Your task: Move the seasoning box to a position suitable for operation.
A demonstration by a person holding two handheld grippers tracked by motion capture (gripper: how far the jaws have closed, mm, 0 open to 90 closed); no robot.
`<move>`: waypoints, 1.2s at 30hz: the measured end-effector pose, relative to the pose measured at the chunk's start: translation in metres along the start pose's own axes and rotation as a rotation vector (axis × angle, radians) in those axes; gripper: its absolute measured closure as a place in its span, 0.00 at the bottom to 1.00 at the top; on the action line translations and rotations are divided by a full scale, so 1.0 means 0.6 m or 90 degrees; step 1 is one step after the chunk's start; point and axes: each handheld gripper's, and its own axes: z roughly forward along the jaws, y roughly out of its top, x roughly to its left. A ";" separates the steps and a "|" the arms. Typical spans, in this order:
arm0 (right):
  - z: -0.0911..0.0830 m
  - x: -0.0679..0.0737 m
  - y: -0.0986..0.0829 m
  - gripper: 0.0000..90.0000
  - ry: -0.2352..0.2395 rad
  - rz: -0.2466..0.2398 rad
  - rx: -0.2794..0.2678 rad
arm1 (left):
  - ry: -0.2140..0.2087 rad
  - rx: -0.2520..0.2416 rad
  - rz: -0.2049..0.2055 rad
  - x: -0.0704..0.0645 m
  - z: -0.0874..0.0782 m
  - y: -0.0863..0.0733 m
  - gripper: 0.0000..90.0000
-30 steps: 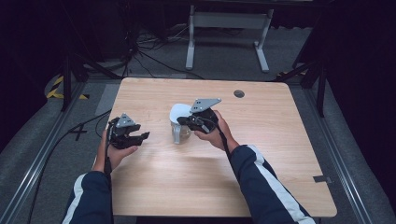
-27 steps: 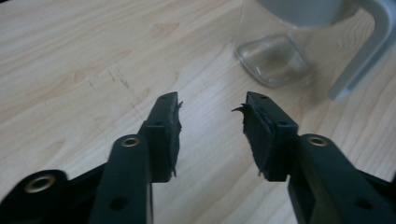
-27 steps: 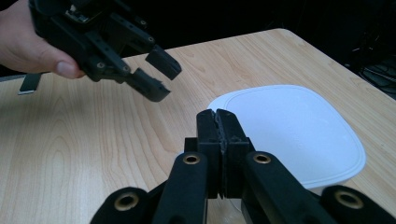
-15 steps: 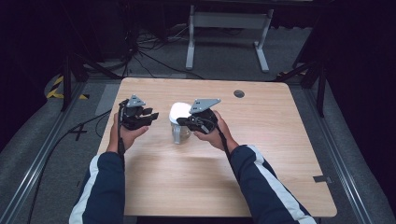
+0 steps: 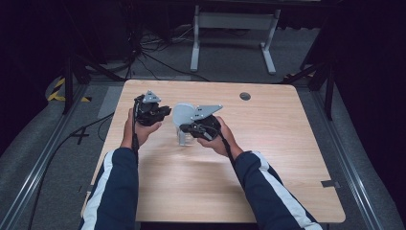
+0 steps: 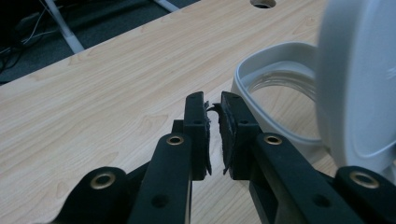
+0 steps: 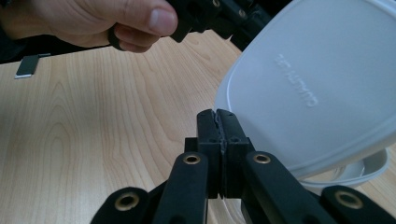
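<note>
Right gripper (image 7: pixel 217 116) is clenched on the lid (image 7: pixel 308 88) edge, jaws pressed together with the thin rim pinched between them, as the right gripper view reads it. Lid stands tilted, nearly on edge, above the clear container (image 6: pixel 275 102), which sits on the wooden table (image 5: pixel 268 163) near its middle. In the high view the lid (image 5: pixel 183 115) sits between the two hands, leaning over the container's far side.

Left gripper (image 6: pixel 214 109) is nearly closed, a thin gap between the pads, gripping nothing (frayed pad material shows in the gap). It hovers just beside the container rim, apart from it, lid (image 6: pixel 359 79) looming at its right. High view puts it (image 5: pixel 165 111) right next to the lid, left hand (image 5: pixel 139 127) behind it.

My read on the layout: edge pinch gives the right hand tilt control over the lid, and the left comes in close either to brace the container or take the lid's other side. Can't tell which. Container looks empty as far as visible. Risk: light container skids if the lid drags on its rim.
</note>
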 end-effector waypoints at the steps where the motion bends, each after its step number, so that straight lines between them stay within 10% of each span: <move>1: -0.001 0.000 0.000 1.00 -0.001 0.002 0.000 | -0.005 -0.011 -0.006 -0.002 0.001 0.002 0.92; 16: -0.004 0.002 -0.010 1.00 -0.015 -0.005 0.013 | -0.068 -0.034 0.036 -0.020 -0.018 0.024 0.92; 22: -0.013 0.003 -0.007 1.00 -0.007 -0.004 -0.015 | 0.005 -0.012 0.025 -0.011 -0.012 0.026 0.90; 36: -0.010 -0.005 0.013 1.00 -0.009 0.002 -0.052 | 0.018 0.026 0.019 0.002 0.012 0.024 0.93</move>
